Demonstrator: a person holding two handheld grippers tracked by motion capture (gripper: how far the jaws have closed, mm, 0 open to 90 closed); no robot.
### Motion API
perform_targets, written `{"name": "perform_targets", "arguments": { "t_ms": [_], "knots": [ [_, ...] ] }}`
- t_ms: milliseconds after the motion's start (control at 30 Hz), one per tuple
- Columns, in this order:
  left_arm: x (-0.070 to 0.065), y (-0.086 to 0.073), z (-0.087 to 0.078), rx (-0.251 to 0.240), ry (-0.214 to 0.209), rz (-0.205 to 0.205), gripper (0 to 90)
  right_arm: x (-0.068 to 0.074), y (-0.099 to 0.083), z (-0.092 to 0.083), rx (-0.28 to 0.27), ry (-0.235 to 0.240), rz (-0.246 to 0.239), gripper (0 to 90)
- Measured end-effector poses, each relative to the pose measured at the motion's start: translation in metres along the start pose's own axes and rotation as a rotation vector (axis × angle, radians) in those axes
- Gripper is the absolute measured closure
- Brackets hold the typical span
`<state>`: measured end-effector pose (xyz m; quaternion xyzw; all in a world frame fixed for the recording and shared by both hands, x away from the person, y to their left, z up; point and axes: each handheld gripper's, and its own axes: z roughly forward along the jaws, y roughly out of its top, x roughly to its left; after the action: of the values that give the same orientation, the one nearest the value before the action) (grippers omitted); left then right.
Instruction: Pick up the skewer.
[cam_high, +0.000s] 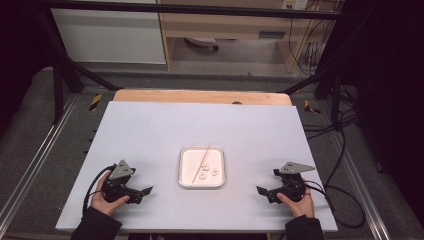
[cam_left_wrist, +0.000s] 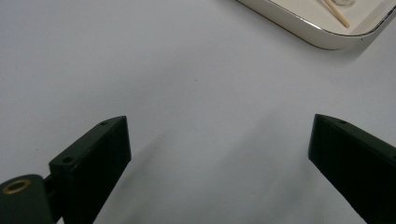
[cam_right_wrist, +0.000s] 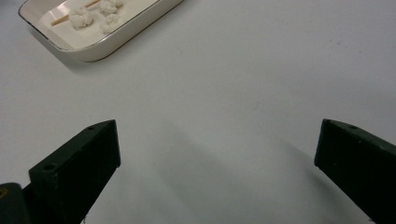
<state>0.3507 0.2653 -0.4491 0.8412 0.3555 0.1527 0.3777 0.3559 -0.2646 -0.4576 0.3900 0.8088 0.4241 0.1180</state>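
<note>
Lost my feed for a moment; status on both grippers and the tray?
Left gripper and right gripper open, holding nothing, resting either side. Tray centred, skewer and three white pieces inside. Nothing between grippers and tray.

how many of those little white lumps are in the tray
3. All lie in the tray: one lump nearest the stick's end, a second further along the stick, the third beside them, apart from the stick. None seems hidden.

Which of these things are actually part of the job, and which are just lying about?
Part of the job:
- tray
- wooden stick
- small white pieces
- left gripper and right gripper, both open

Just lying about:
- cables beside the table
- shelf unit behind
</note>
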Motion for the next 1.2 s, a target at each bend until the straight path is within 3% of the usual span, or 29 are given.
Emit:
{"name": "perform_targets", "arguments": {
  "t_ms": [533, 1200],
  "knots": [
    [-0.006, 0.006, 0.003, -0.001, 0.004, 0.012, 5.6, 0.001, 0.0, 0.001, 0.007, 0.002, 0.01, 0.8],
    [-0.021, 0.024, 0.01, 0.0, 0.016, 0.002, 5.6, 0.0, 0.0, 0.003, 0.02, -0.017, -0.014, 0.7]
  ]
}}
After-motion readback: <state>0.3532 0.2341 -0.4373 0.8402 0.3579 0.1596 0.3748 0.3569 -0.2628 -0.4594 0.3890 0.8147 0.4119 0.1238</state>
